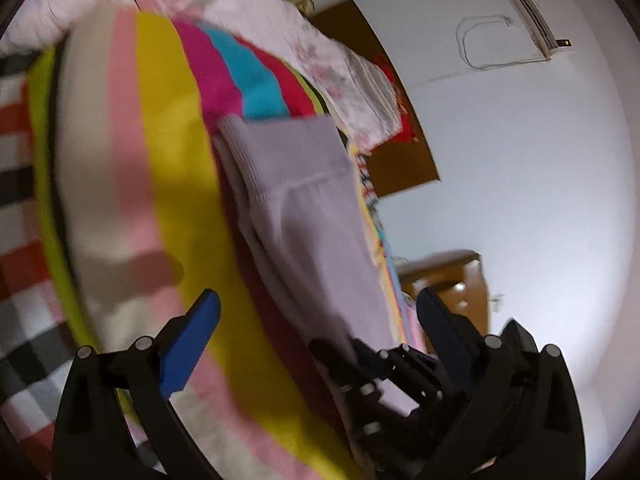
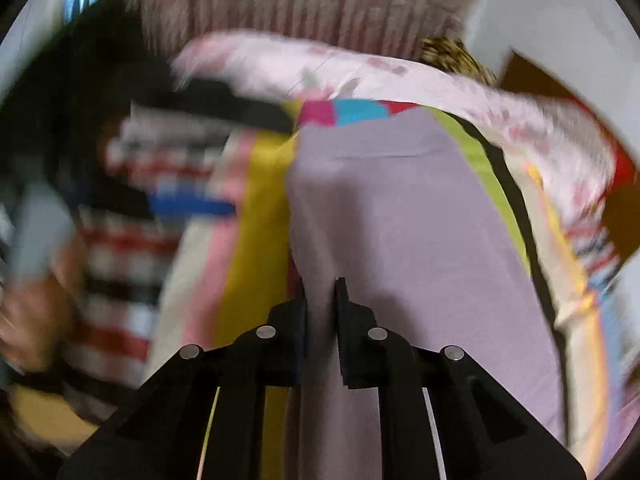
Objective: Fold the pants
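Lilac pants (image 1: pixel 304 204) lie on a bright striped blanket (image 1: pixel 168 168) on a bed; their ribbed waistband is at the far end in the left wrist view. My left gripper (image 1: pixel 320 312) is open, its blue-padded fingers (image 1: pixel 188 344) spread wide, hovering above the near end of the pants without holding them. Another black gripper (image 1: pixel 384 376) shows low between those fingers, with lilac cloth in it. In the right wrist view my right gripper (image 2: pixel 320 300) is shut on a fold of the lilac pants (image 2: pixel 400 216). The left gripper (image 2: pixel 192 204) shows blurred at left.
A pink floral quilt (image 1: pixel 248 4) lies past the blanket. A checked red, black and white cloth (image 1: pixel 20 216) is at left. A brown wooden headboard (image 1: pixel 400 136), a wooden side table (image 1: pixel 448 276), a white wall and an air conditioner (image 1: pixel 528 12) are at right.
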Demonstrator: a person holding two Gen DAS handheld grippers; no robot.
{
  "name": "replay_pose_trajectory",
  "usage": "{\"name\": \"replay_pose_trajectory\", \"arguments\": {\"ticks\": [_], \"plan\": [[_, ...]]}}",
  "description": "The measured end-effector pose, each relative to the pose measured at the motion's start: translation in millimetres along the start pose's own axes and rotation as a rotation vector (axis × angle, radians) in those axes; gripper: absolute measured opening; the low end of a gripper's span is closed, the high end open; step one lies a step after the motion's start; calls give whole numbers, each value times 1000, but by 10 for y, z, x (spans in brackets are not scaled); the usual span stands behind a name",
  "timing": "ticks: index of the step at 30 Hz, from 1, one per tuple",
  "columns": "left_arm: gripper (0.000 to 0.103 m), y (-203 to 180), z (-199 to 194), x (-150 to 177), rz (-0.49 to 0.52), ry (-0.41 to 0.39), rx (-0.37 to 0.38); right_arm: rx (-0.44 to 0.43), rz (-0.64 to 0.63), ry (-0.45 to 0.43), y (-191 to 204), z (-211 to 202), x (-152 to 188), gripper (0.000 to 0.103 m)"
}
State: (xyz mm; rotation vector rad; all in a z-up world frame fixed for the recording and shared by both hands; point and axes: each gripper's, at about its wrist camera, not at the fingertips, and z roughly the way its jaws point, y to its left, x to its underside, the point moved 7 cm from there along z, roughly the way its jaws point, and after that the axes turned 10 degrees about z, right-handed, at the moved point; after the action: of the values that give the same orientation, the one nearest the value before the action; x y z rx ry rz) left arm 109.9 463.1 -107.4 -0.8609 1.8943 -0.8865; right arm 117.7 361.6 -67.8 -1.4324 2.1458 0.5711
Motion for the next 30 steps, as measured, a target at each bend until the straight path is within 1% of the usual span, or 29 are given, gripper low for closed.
{"name": "replay_pose_trajectory", "arguments": {"ticks": [2,3,4,8,10,11,12,13,14,15,16,17,18,19,20,21,23,25,26,27,28,30], "plan": [[98,-10,146,-33,-21,22,48,-67,90,-14,-147,-61,-31,12],[98,0,249,-65,-40,31,68,-81,110,-18,-173,-74,-31,12],[98,17,316,-97,-53,31,70,-94,124,-19,-189,-86,-37,12],[97,87,641,-351,-91,10,123,-109,118,-21,-134,-101,-44,12],[97,95,706,-520,-67,-20,147,-117,114,-21,-103,-95,-27,12],[89,111,719,-562,-51,-23,147,-118,115,-19,-101,-84,-11,14],[76,131,733,-592,-35,-23,133,-124,117,-20,-81,-96,-20,18],[32,181,752,-617,-5,-13,95,-137,125,-21,-99,-114,-17,23],[17,225,752,-622,23,-5,68,-153,140,-18,-117,-171,15,51],[17,246,740,-616,43,-2,65,-166,175,-40,-209,-283,24,76],[17,253,717,-601,74,2,56,-167,202,-80,-320,-406,33,77],[17,225,678,-590,137,0,21,-155,224,-98,-448,-513,58,74],[17,180,653,-589,177,-4,11,-124,242,-99,-580,-570,91,68],[17,106,622,-603,219,-14,14,-79,261,-96,-726,-614,128,66],[17,41,605,-624,248,-23,18,-10,280,-81,-897,-639,202,65],[17,-27,591,-642,278,-30,16,26,283,-63,-974,-632,261,65],[17,-184,593,-677,349,-40,1,28,272,-31,-975,-578,380,65],[17,-288,600,-694,410,-43,-21,3,242,22,-804,-438,539,65],[17,-362,613,-708,431,-36,-24,37,198,31,-706,-354,621,68],[17,-406,609,-698,448,-35,-34,88,145,5,-644,-352,634,68],[17,-438,601,-693,468,-38,-47,114,121,0,-614,-358,624,68],[17,-529,564,-662,510,-46,-77,127,128,23,-633,-372,606,68]]}}
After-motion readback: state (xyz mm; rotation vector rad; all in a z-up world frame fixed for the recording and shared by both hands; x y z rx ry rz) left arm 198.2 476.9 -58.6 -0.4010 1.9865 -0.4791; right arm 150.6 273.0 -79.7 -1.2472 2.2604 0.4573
